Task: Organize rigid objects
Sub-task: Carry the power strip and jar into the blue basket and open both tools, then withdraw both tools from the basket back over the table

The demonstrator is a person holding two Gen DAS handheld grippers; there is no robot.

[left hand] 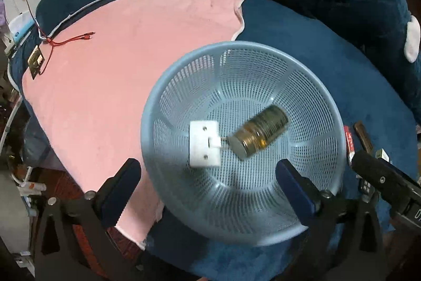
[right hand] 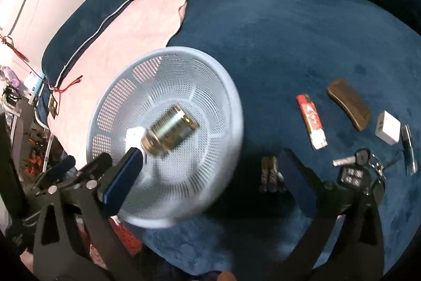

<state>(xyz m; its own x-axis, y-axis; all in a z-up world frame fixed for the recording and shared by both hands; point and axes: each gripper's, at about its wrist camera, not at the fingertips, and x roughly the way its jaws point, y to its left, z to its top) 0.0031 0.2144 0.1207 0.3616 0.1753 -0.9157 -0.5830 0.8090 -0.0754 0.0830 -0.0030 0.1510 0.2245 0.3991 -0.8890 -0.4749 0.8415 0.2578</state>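
Left gripper [left hand: 209, 191] spread wide above the light blue basket [left hand: 326, 102], nothing between the blue pads. Right gripper [right hand: 208, 175] likewise released — one finger over the basket's rim, the other over the dark blue blanket [right hand: 289, 38]. Inside the basket: a blurred brass-coloured jar [left hand: 263, 132] lying on its side, touching a white wall plug [left hand: 204, 144]. To the right on the blanket, well apart from the basket — a red lighter [right hand: 311, 117], a brown comb [right hand: 348, 103], a white box [right hand: 388, 131], keys with a fob [right hand: 354, 170]. Pink cloth [left hand: 118, 75] beside the basket.
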